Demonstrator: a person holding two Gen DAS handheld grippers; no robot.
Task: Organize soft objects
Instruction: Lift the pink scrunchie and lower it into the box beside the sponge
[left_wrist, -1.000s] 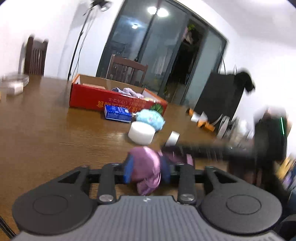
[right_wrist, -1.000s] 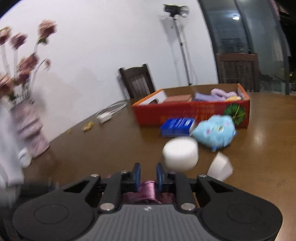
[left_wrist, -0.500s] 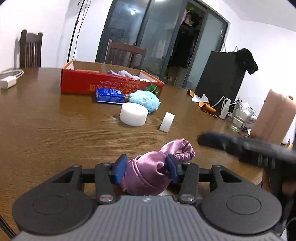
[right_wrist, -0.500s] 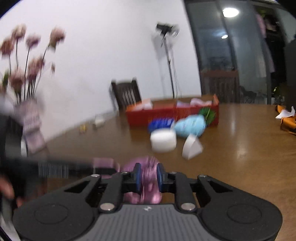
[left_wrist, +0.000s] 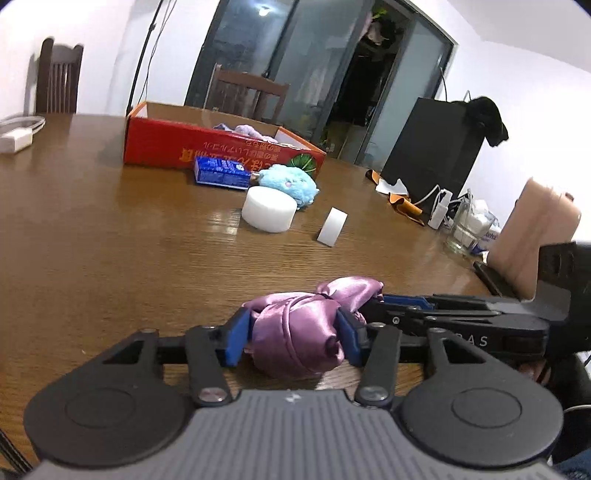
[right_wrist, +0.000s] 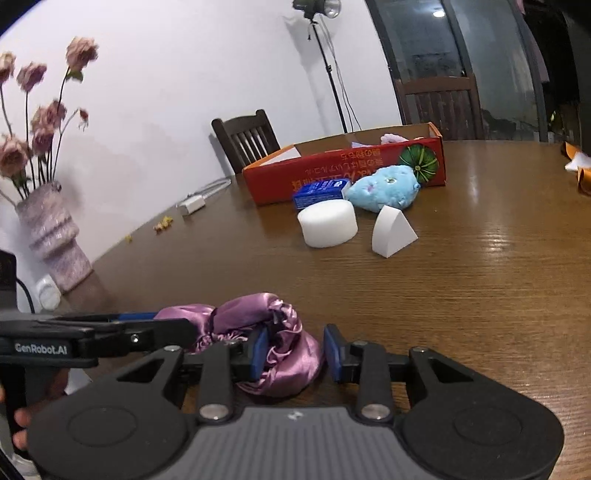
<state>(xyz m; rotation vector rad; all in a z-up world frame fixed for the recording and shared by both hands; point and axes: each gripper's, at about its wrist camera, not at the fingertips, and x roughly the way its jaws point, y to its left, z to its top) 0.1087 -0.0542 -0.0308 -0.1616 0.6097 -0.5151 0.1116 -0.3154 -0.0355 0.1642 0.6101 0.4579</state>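
A purple satin cloth (left_wrist: 295, 332) lies bunched on the wooden table (left_wrist: 110, 258) close in front. My left gripper (left_wrist: 293, 332) is shut on it, both blue pads pressed into the fabric. My right gripper (right_wrist: 293, 350) reaches in from the right and its jaws are opening. The cloth (right_wrist: 284, 354) sits between them, off the right pad. In the left wrist view the right gripper (left_wrist: 373, 306) touches the cloth's far end. A blue plush (left_wrist: 291, 181), a white foam cylinder (left_wrist: 269, 208) and a white foam wedge (left_wrist: 332, 230) lie farther back.
A red cardboard box (left_wrist: 221, 147) with a lilac soft thing inside stands behind the plush, a blue packet (left_wrist: 221, 171) against it. A vase of dried flowers (right_wrist: 55, 240) is at the left edge. A glass jar (left_wrist: 467, 229) and a charger (left_wrist: 16, 138) sit near the edges.
The right gripper's pads have spread apart from a narrow pinch on the cloth. Both grippers sank a little and the cloth now rests bunched on the table.
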